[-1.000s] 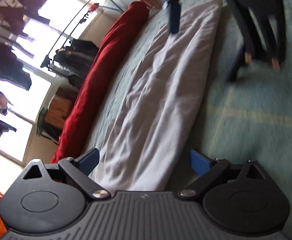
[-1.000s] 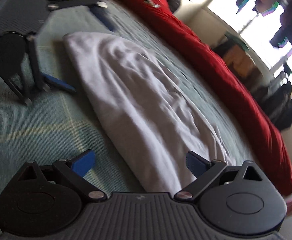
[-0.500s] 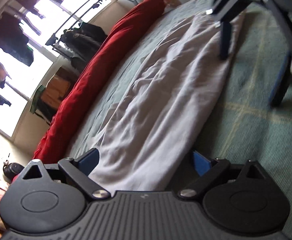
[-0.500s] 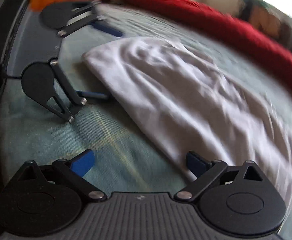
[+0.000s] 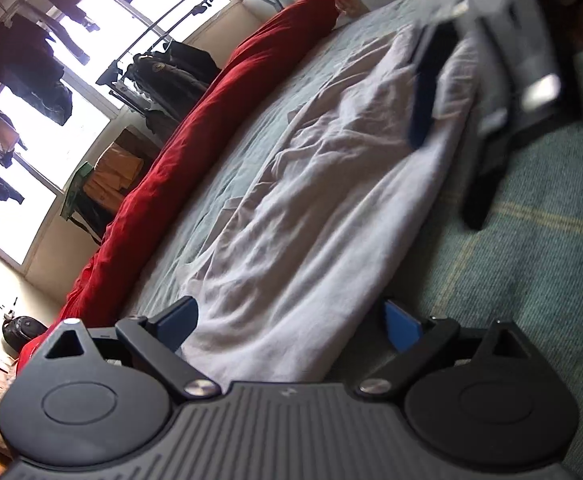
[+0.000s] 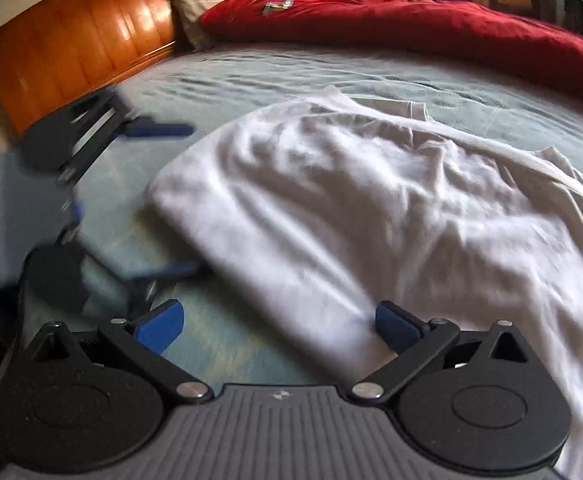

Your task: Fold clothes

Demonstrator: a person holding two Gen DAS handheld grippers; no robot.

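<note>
A white garment (image 5: 323, 208) lies lengthwise, folded and wrinkled, on the green bedspread (image 5: 531, 280). My left gripper (image 5: 289, 320) is open, its blue fingertips spread on either side of the garment's near end. The right gripper (image 5: 455, 140) shows blurred at the upper right, low over the garment's far part. In the right wrist view the garment (image 6: 371, 200) fills the middle. My right gripper (image 6: 277, 324) is open, with the garment's long edge running between its fingers. The left gripper (image 6: 163, 200) appears blurred at the left, open around the garment's end.
A long red duvet (image 5: 195, 152) (image 6: 411, 20) lies along the bed's far side. A wooden headboard (image 6: 71, 52) and a beige pillow (image 6: 195, 12) stand behind the left gripper. A rack of dark clothes (image 5: 163, 68) stands by bright windows.
The right gripper has come much closer to the left one along the garment, and its view has swung toward the headboard. The left gripper has stayed at the garment's end. Both remain open.
</note>
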